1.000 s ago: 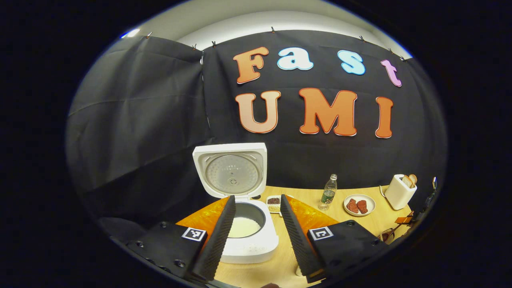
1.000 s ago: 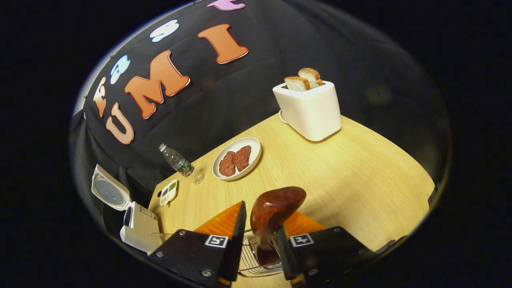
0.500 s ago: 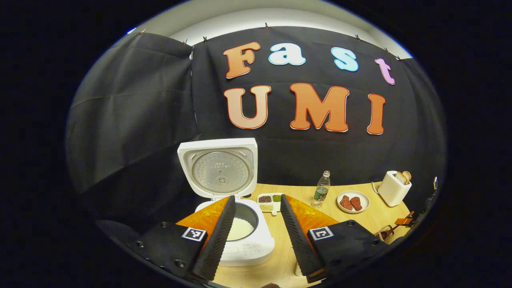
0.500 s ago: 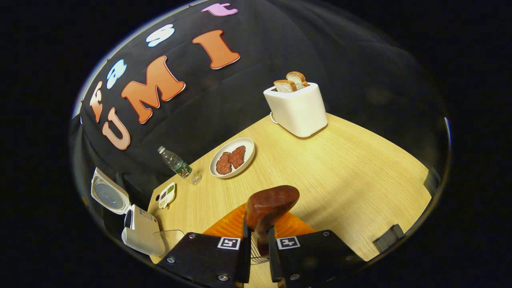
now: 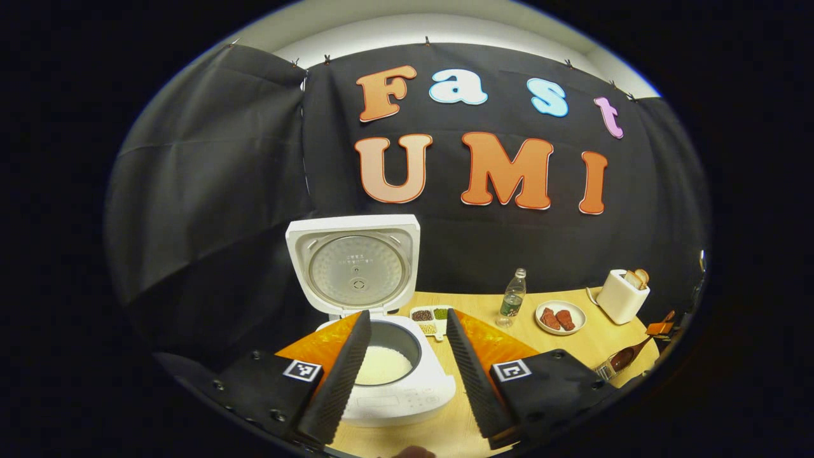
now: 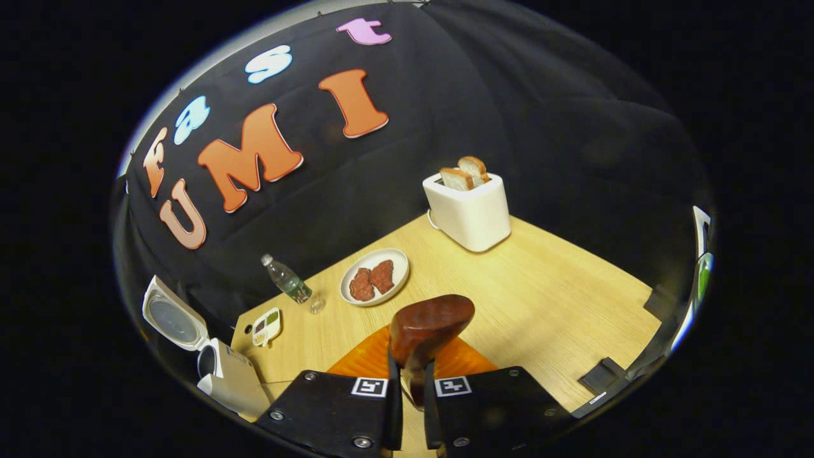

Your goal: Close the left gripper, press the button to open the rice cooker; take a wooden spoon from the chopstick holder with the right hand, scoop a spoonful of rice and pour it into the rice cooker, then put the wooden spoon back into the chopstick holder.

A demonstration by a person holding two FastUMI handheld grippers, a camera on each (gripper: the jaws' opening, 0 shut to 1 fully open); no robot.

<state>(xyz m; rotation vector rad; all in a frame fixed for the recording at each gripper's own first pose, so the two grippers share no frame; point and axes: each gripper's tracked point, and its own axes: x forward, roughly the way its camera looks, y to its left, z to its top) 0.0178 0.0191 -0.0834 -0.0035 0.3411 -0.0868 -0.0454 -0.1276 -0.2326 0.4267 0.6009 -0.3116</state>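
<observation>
1. The left claw (image 5: 407, 369) hangs above the near edge of the desk (image 5: 572, 346) with its two fingers spread wide and nothing between them.
2. Straight beyond those fingers sits the rice cooker (image 5: 394, 375), its lid (image 5: 355, 264) flipped up and standing upright at the back; white rice (image 5: 383, 364) lies in the inner pot.
3. Just right of the cooker, toward the far wall, is a small divided dish (image 5: 431, 317) with dark, green and pale grains in its compartments.
4. Further right along the far side stand a plastic bottle (image 5: 512, 299), a plate of reddish meat pieces (image 5: 559, 317) and a white toaster (image 5: 620, 296) with bread slices sticking out of it.
5. The right claw (image 6: 407, 397) is pinched tight on the handle of the wooden spoon (image 6: 429, 324), whose dark, glossy bowl rises above the fingertips.
6. From the left gripper view that spoon (image 5: 626, 356) shows at the far right edge of the desk, tilted, with the right claw's end beside it; the chopstick holder itself is too small and cut off there to make out clearly.
7. In the right gripper view the open cooker (image 6: 222, 375) lies far off to the left, well apart from the spoon.
</observation>
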